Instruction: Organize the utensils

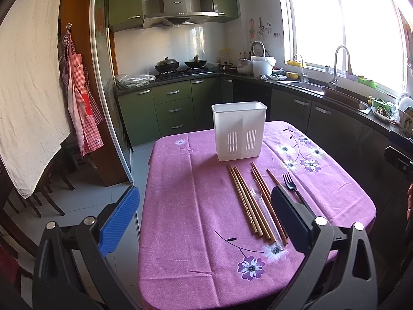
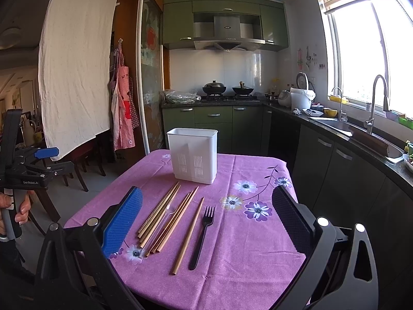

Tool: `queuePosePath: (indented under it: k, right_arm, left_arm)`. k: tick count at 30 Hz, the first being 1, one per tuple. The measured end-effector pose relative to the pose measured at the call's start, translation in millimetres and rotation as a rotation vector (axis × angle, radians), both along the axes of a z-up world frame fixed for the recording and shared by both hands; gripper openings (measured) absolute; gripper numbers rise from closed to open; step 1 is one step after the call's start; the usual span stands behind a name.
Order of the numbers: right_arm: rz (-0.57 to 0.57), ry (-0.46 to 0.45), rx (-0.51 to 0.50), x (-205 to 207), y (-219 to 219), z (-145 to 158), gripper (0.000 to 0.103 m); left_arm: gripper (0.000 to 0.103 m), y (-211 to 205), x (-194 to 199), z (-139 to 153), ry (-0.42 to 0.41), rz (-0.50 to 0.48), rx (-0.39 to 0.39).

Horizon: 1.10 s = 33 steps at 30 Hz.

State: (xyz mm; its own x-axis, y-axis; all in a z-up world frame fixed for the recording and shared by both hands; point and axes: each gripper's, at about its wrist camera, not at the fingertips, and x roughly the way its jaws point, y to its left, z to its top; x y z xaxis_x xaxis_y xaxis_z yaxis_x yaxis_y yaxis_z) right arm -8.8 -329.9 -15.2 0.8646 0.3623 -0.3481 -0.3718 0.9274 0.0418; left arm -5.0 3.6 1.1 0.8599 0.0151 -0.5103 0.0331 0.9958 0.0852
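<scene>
A white slotted utensil holder (image 1: 238,131) (image 2: 193,155) stands empty-looking at the far end of the table. In front of it lie several wooden chopsticks (image 1: 245,201) (image 2: 161,215), a clear plastic spoon (image 1: 259,196) (image 2: 169,213) among them, and a black fork (image 1: 291,186) (image 2: 204,232) to their right. One chopstick (image 2: 188,235) lies apart beside the fork. My left gripper (image 1: 205,217) (image 2: 55,160) hovers open above the table's near left. My right gripper (image 2: 206,222) is open too, above the utensils, holding nothing.
The table wears a pink floral cloth (image 1: 185,206) (image 2: 245,258). A dark counter with sink and tap (image 1: 335,77) (image 2: 371,118) runs along the right. A stove with woks (image 2: 224,90) is at the back. Chairs (image 2: 74,170) and a hanging white sheet (image 1: 31,77) are left.
</scene>
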Motion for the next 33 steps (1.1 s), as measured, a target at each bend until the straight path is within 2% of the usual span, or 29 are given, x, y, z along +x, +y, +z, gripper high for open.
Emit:
queuePosePath:
  k: [18, 24, 30, 33]
  right_arm:
    - [-0.004, 0.008, 0.0, 3, 0, -2, 0.099]
    - [0.0, 0.05, -0.023, 17, 1, -9, 0.099]
    - [0.017, 0.159, -0.122, 55, 17, -20, 0.099]
    - [0.024, 0.235, -0.153, 81, 24, -29, 0.099]
  left_arm:
    - [0.097, -1, 1, -6, 0.008, -0.003, 0.004]
    - [0.097, -2, 9, -10, 0.03, -0.006, 0.01]
    - [0.097, 0, 50, -27, 0.128, 0.014, 0.018]
    - [0.097, 2, 81, -43, 0.225, -0.003, -0.028]
